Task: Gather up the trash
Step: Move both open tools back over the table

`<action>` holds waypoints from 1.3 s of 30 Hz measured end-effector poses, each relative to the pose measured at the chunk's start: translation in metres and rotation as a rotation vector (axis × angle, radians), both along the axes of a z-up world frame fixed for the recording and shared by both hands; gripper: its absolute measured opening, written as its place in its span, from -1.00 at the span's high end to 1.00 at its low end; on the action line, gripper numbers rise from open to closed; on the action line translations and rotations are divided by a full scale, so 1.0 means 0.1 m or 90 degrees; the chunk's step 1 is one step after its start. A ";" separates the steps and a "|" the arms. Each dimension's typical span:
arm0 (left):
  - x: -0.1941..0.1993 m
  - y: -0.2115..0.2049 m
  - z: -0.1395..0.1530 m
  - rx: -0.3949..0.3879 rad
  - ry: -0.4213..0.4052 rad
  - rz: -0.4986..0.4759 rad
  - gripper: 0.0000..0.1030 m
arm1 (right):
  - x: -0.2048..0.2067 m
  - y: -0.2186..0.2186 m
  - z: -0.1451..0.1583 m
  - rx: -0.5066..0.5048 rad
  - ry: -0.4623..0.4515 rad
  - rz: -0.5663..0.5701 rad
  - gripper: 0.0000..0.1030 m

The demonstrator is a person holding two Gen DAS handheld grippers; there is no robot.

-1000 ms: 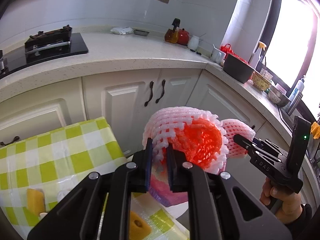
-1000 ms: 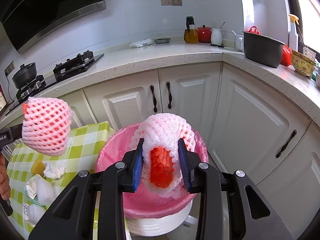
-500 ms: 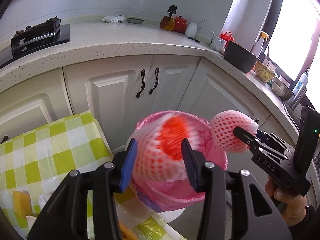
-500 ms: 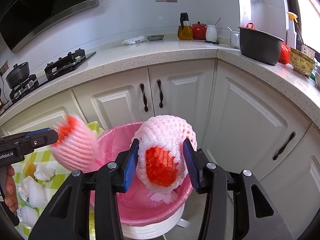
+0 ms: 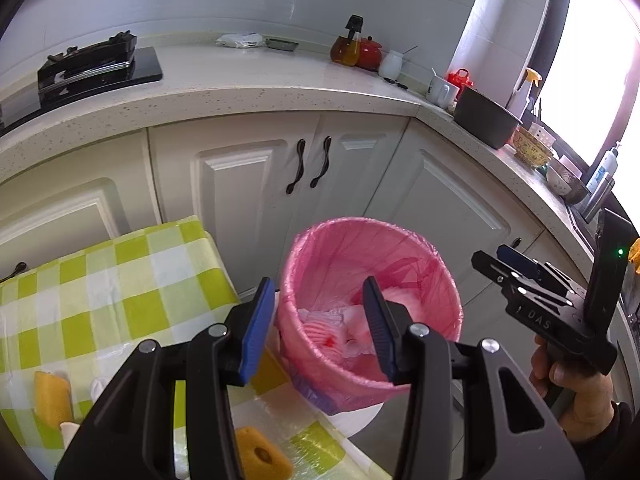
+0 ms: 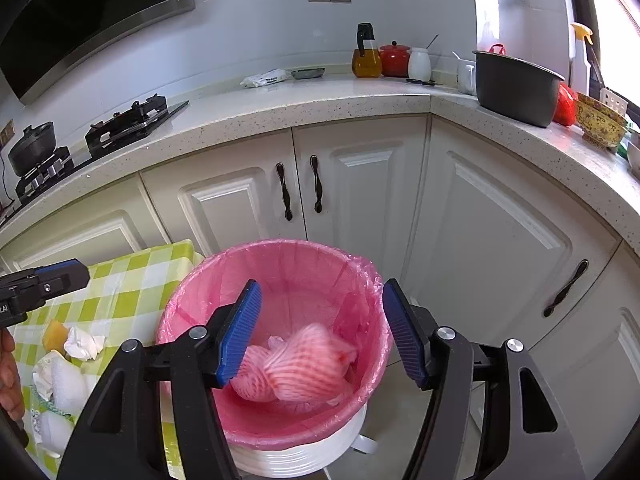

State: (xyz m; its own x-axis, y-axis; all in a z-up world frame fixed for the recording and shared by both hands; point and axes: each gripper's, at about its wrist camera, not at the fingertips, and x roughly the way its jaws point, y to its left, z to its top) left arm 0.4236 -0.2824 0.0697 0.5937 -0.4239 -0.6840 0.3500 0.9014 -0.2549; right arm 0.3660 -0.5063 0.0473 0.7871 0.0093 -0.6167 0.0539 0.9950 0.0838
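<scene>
The left claw [image 5: 316,316] is hanging released, its blue pads parted with nothing between them, just above the near left rim of the bin. The right claw [image 6: 320,332] is opening, its pads spreading over the bin's mouth with nothing gripped; the pink foam fruit nets [image 6: 296,364] are lying blurred in the bottom, well below its pads and apart from them. In the left wrist view the nets show among pale crumpled scraps at the bottom.

The pink-lined trash bin [image 6: 276,248] is sitting on the floor, its liner folding over the rim all round, and its white body is showing under the liner at the near side. Its left edge is standing just beside the corner of the counter covered in green checked cloth [image 5: 120,276]. On that cloth, at the near left, yellow sponge pieces [image 5: 256,456] and crumpled white tissues [image 6: 82,344] are lying near the edge.

Beyond the bin's far rim, white cabinet doors [image 6: 360,192] are rising close behind, leaving a narrow strip of floor. To the bin's right, bare floor is lying open toward the corner cabinet.
</scene>
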 end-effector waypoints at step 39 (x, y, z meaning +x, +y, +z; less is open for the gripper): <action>-2.32 2.79 -0.59 0.013 0.023 0.196 -0.14 | -1.51 1.53 -0.42 0.010 0.027 0.091 -0.43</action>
State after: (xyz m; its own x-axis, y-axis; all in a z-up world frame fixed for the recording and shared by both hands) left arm 0.1916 -0.0038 0.0105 0.6671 -0.2134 -0.7138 0.0507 0.9689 -0.2424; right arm 0.2154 -0.3531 0.0051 0.7499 0.1297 -0.6487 -0.0842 0.9913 0.1009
